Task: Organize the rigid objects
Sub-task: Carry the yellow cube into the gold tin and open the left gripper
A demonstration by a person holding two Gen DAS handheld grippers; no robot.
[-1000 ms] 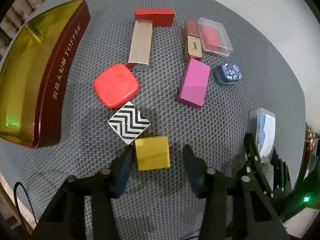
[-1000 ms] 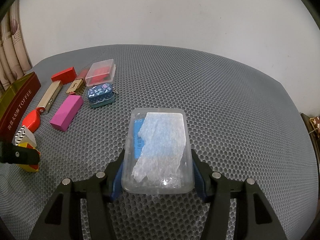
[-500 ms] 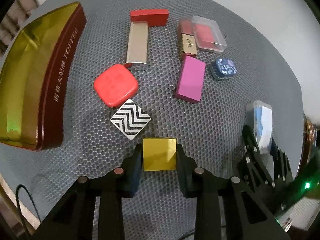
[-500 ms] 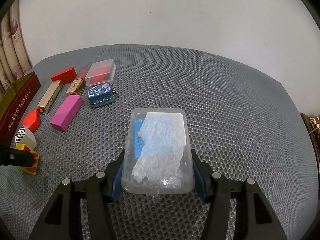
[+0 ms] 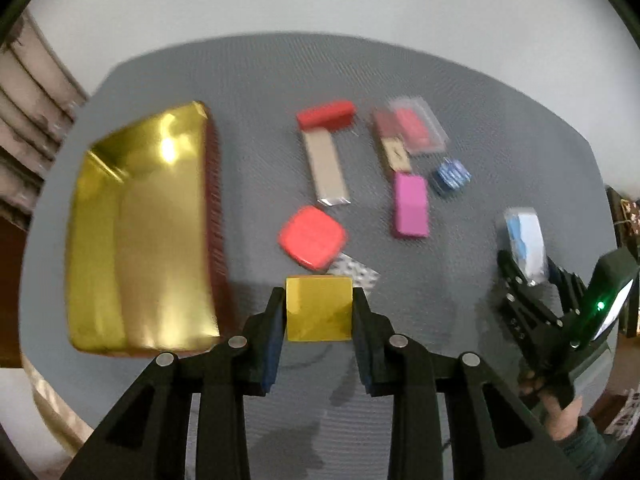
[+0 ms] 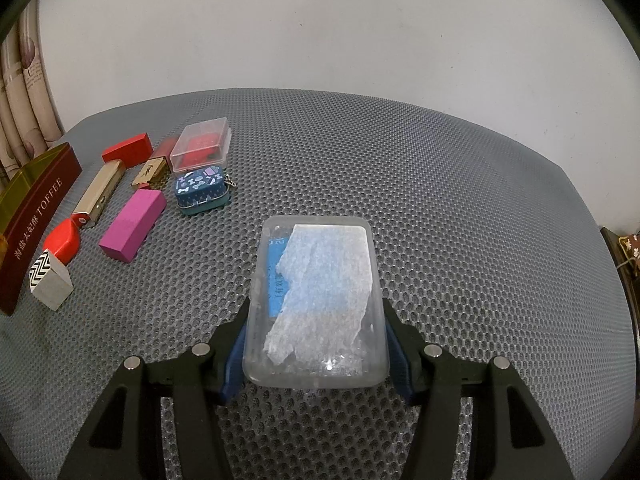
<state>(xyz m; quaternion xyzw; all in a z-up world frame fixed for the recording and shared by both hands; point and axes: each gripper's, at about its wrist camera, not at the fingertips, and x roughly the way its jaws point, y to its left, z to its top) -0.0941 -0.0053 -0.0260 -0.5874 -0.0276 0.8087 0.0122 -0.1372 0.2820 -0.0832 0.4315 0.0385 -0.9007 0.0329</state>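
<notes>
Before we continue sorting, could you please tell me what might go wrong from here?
The left tool grips the glossy yellow cube only at its side faces; it could slip. The cube hangs above the zigzag box and could knock it if dropped. The clear case in the right tool looks smooth and might slide out.

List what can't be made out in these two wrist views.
- Zigzag-patterned box, left wrist view: mostly hidden behind the gold cube; blurred.
- Clear plastic case, right wrist view: frosted lid obscures the contents.
- Toffee tin, right wrist view: cut off by the left edge.
</notes>
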